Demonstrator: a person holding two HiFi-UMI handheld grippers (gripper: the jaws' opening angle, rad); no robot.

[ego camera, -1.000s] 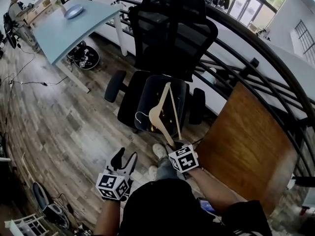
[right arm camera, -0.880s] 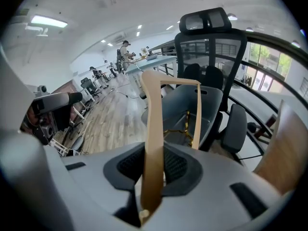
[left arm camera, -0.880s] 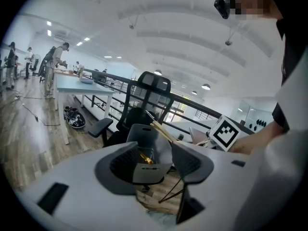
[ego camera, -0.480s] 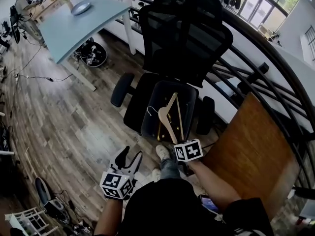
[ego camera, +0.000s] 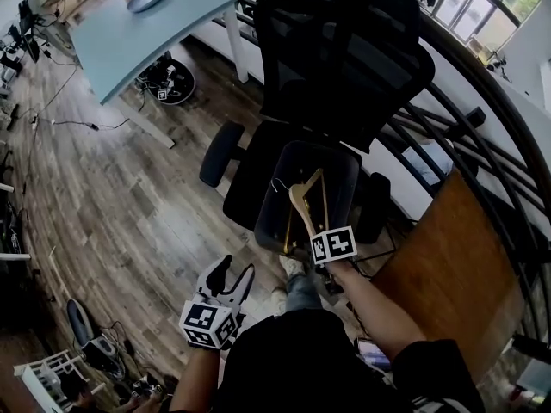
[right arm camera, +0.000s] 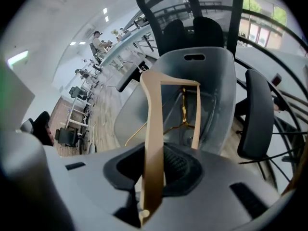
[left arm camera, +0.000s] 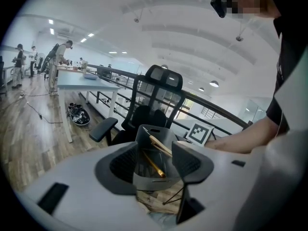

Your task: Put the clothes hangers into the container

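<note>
My right gripper [right arm camera: 155,177] is clenched on one arm of the pale wooden clothes hanger [right arm camera: 150,129]. The hanger's long axis runs forward and down from my jaws, over the open mouth of the grey plastic container [right arm camera: 219,90], where a thin gold metal hanger [right arm camera: 185,112] lies inside. I judge the coming move is only to lower and release. My left gripper [ego camera: 225,278] is empty, jaws apart — farther from the container, on its near side.

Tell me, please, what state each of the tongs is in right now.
Left tongs: open, holding nothing.
Right tongs: closed on the wooden hanger.
</note>
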